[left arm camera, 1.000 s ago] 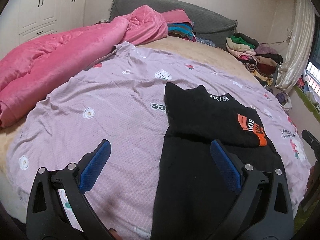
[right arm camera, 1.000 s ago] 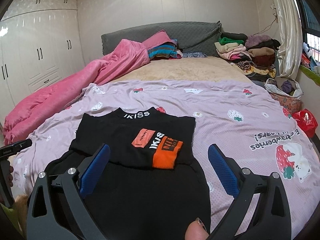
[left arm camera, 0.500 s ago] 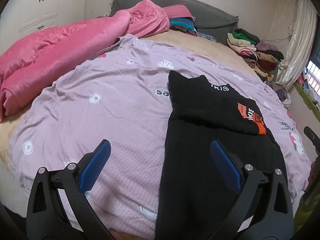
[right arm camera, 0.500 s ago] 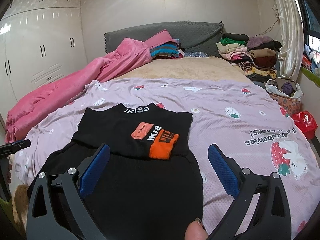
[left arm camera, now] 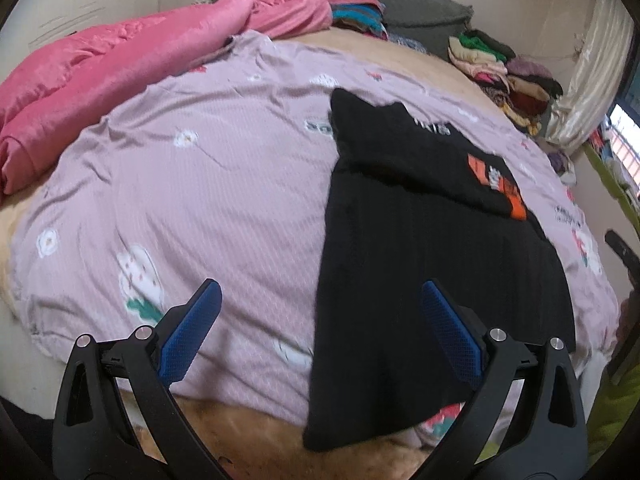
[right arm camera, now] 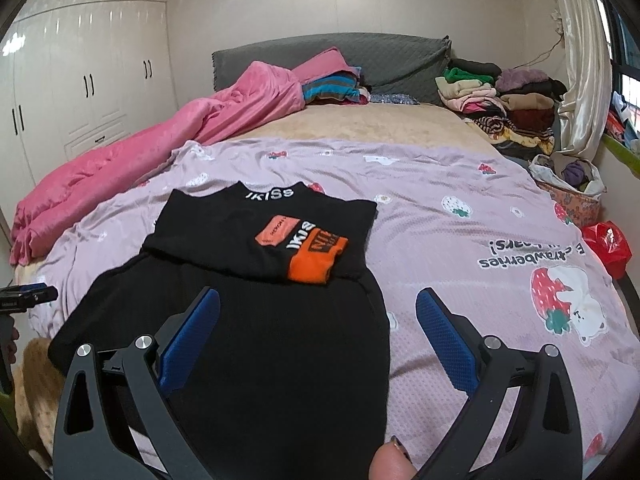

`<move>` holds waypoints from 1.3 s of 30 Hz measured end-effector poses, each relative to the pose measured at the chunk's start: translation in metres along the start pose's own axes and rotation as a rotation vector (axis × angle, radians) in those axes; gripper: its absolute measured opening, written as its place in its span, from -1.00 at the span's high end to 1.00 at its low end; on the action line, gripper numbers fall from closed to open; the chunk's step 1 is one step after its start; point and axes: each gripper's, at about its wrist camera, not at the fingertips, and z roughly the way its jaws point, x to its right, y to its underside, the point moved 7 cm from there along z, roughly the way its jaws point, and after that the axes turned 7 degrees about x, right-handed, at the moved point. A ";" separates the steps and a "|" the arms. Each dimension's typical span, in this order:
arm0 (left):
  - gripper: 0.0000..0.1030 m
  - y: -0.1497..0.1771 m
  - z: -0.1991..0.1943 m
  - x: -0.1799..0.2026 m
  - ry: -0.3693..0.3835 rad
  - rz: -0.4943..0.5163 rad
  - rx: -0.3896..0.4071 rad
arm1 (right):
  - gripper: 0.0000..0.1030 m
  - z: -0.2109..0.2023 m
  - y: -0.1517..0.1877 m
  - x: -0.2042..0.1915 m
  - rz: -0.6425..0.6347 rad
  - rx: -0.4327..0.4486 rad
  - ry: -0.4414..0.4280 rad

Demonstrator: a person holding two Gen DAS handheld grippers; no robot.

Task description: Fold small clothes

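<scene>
Over on the far left there's a pink quilt [right arm camera: 132, 160] bunched along the edge of the bed, well clear of the work area, so that's not a worry. Moving in, the left gripper [left arm camera: 318, 330] hangs over the near edge of the lilac printed sheet [left arm camera: 200, 200] with its jaws spread wide and nothing between them; its left finger sits over bare sheet and its right finger over the black fabric. The black garment [right arm camera: 248, 320] lies flat on the sheet, long body stretching toward the near edge, with what looks like the top part already folded down, so the orange logo patch [right arm camera: 316, 260] and white lettering face up. The hem actually droops a bit over the bed's edge in the left wrist view. The right gripper [right arm camera: 318, 334] is wide open and empty too, hovering over the garment's lower right portion, with a fingertip [right arm camera: 390, 460] peeking in at the bottom. My guess is the next move is grabbing the two bottom corners and bringing them up. What could go sideways: a finger digs too deep and pinches the sheet along with the knit, dragging the whole bedspread. Or one side grabs higher than the other and the fold lands crooked. The knit is soft, so a shallow pinch could slip out mid-lift.
</scene>
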 end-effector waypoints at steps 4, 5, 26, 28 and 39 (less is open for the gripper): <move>-0.81 0.014 0.000 0.005 0.004 0.020 -0.025 | -0.90 -0.003 0.007 0.002 0.001 -0.012 -0.007; -0.81 0.017 0.000 0.005 0.005 0.021 -0.030 | -0.90 -0.003 0.008 0.002 0.004 -0.016 -0.014; 0.34 0.065 0.007 0.007 0.084 0.003 -0.142 | -0.90 -0.017 0.051 0.010 -0.022 -0.115 -0.040; 0.41 0.066 0.008 0.012 0.087 0.014 -0.143 | -0.90 -0.019 0.063 0.010 -0.005 -0.148 -0.061; 0.59 0.066 0.008 0.013 0.084 0.023 -0.134 | -0.72 -0.026 0.123 0.012 0.001 -0.331 -0.114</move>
